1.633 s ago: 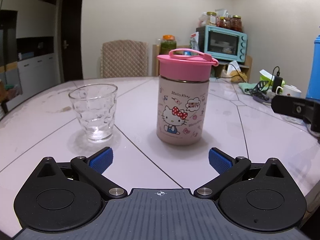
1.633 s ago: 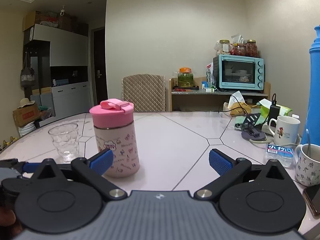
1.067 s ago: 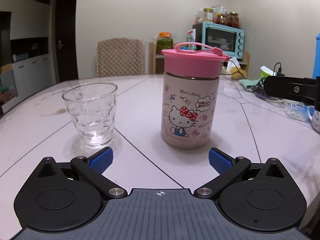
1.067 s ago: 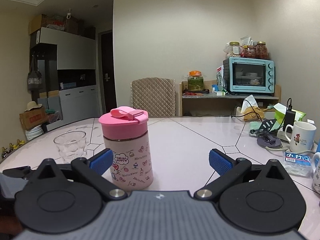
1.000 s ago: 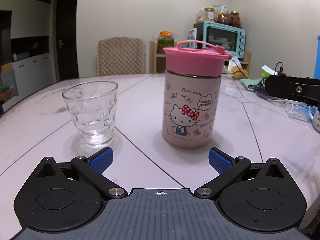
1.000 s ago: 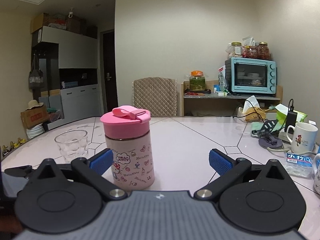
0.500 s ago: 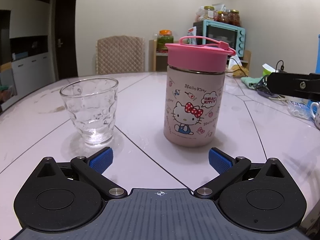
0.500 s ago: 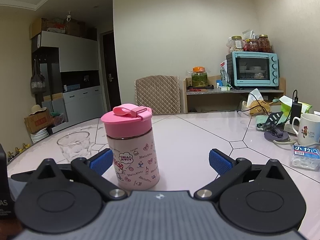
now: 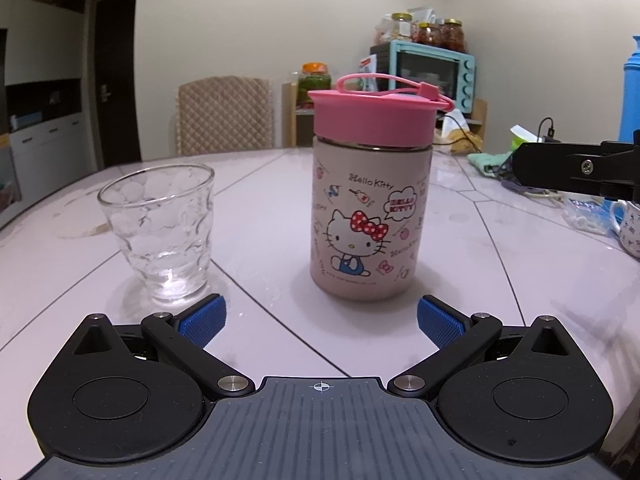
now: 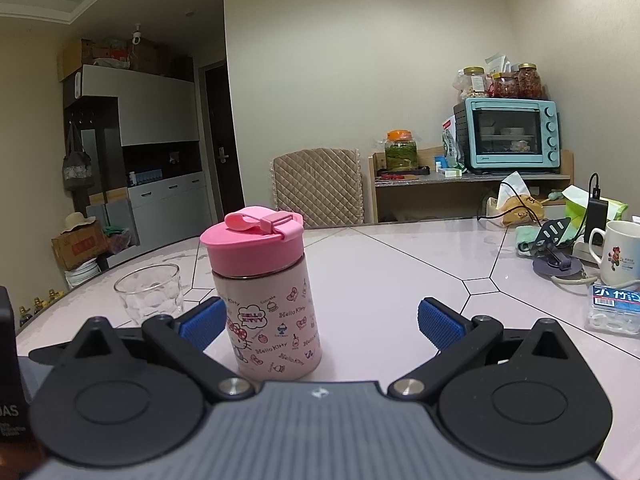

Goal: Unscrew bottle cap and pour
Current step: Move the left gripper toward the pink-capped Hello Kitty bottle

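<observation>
Both grippers you hold are spread wide, gripping nothing. Table (image 9: 460,248) carries the upright bottle (image 9: 370,220), ahead of your left gripper (image 9: 320,316) and just inside the left finger of your right gripper (image 10: 320,322). Pink cap (image 9: 374,118) still on. Glass (image 9: 158,232) stands left of it.

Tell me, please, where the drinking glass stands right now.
The empty drinking glass stands upright on the table, left of the Hello Kitty bottle in the left wrist view, apart from it, just beyond the open left gripper.

pink cap (image 9: 374,114), cartoon-print bottle (image 9: 370,224), blue fingers (image 9: 204,317)
</observation>
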### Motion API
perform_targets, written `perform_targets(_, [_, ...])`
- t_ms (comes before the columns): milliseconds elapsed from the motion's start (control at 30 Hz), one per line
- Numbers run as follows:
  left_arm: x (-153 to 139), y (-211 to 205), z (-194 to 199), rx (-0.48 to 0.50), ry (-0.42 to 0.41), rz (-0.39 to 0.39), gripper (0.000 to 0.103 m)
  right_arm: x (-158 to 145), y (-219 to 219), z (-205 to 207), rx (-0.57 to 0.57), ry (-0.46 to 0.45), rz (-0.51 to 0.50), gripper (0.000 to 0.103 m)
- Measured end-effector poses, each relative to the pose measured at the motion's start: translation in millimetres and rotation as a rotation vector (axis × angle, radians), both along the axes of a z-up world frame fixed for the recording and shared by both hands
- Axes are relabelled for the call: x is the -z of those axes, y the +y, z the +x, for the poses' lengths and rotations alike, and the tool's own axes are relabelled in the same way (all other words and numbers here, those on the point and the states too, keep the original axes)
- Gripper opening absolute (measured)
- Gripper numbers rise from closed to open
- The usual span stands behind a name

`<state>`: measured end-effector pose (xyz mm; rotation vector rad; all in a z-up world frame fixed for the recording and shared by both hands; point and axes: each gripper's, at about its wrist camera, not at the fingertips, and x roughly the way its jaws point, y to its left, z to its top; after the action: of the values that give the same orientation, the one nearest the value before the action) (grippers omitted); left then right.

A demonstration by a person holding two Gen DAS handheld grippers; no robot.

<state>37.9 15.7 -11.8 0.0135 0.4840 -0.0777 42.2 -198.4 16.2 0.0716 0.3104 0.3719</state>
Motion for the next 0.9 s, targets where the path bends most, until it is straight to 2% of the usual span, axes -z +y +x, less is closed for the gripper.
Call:
perform_targets(333, [-3,0,5,0.036,-0.018,-0.023,0.103,-2,0,0,0.0,-0.001,-0.001,0.103])
perform_targets(900, [-15,-9,25,0.104,-0.031,0.06,0.103,-16,0,2,0.001,-0.036,0.007,0.103])
